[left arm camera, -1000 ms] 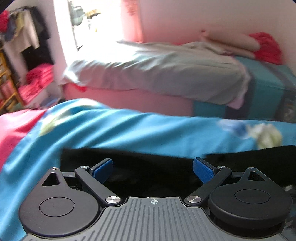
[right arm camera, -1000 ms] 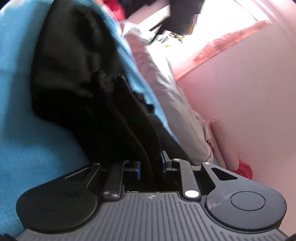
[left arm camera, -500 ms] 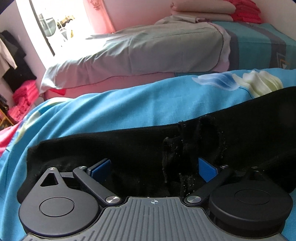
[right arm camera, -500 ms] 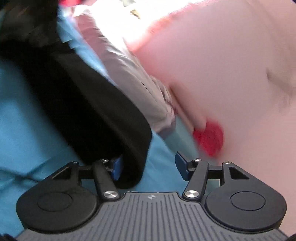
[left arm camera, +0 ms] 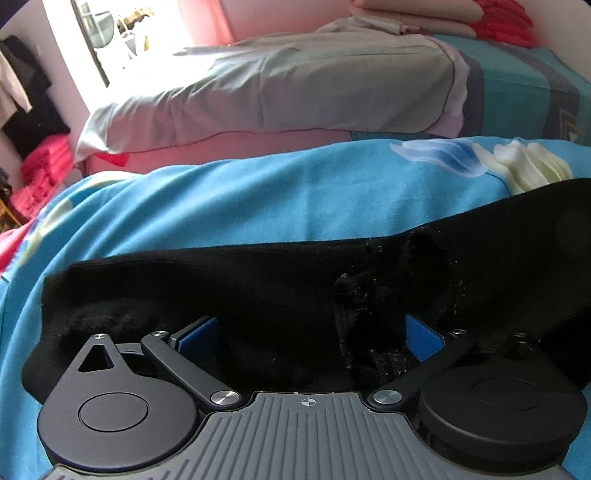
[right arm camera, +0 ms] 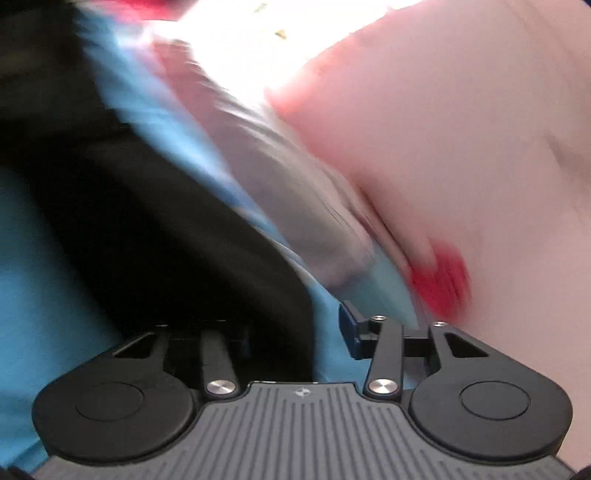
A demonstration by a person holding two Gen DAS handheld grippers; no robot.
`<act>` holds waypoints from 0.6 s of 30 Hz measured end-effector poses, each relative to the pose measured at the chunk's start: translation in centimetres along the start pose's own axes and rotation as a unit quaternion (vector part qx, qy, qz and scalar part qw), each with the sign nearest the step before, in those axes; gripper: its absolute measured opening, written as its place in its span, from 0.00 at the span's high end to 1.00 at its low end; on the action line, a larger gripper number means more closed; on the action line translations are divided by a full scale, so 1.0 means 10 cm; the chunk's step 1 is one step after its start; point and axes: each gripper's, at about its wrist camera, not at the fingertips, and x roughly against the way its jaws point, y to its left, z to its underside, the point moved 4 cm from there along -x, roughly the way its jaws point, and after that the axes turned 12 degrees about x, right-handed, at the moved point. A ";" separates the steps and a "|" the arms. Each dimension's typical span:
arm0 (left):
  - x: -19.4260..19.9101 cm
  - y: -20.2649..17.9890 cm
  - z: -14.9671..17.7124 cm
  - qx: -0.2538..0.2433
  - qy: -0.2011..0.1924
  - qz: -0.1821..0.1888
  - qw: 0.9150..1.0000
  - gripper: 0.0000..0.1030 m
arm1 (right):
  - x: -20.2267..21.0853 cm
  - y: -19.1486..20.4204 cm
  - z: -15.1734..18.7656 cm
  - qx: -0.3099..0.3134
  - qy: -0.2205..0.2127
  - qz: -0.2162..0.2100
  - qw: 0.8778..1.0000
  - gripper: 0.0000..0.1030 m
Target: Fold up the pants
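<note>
The black pants (left arm camera: pixel 258 288) lie stretched left to right across a blue bed sheet (left arm camera: pixel 258 199). My left gripper (left arm camera: pixel 310 336) sits low over them, open wide, with a bunched fold of black cloth between its blue pads (left arm camera: pixel 199 332), which do not press on it. The right wrist view is blurred. There the pants (right arm camera: pixel 147 221) run up the left side. My right gripper (right arm camera: pixel 295 332) has its jaws apart and closing; the pants' edge lies by the hidden left finger, and the right pad (right arm camera: pixel 349 328) stands free over the blue sheet (right arm camera: pixel 37 258).
A second bed with grey bedding (left arm camera: pixel 295 85) stands beyond the blue one, with folded pink and red items (left arm camera: pixel 413 14) at its far end. Pink folded clothes (left arm camera: pixel 40 177) are stacked at the far left. A pink wall (right arm camera: pixel 461 129) fills the right.
The left gripper came down onto the pants, then held still. The right gripper let go of the black fold it was pinching, opened, and swung away to the side.
</note>
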 end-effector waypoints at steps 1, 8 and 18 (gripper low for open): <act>0.00 0.00 0.00 -0.003 0.000 0.000 1.000 0.00 | -0.04 0.00 0.02 0.006 0.009 0.016 1.000 0.52; -0.02 0.00 -0.02 -0.004 0.007 0.006 1.000 0.00 | 0.03 -0.25 0.12 -0.058 0.005 -0.055 0.997 0.39; -0.01 0.04 -0.06 0.010 0.020 0.015 1.000 0.00 | 0.11 -0.84 -0.19 -0.287 -0.071 -0.177 0.939 0.53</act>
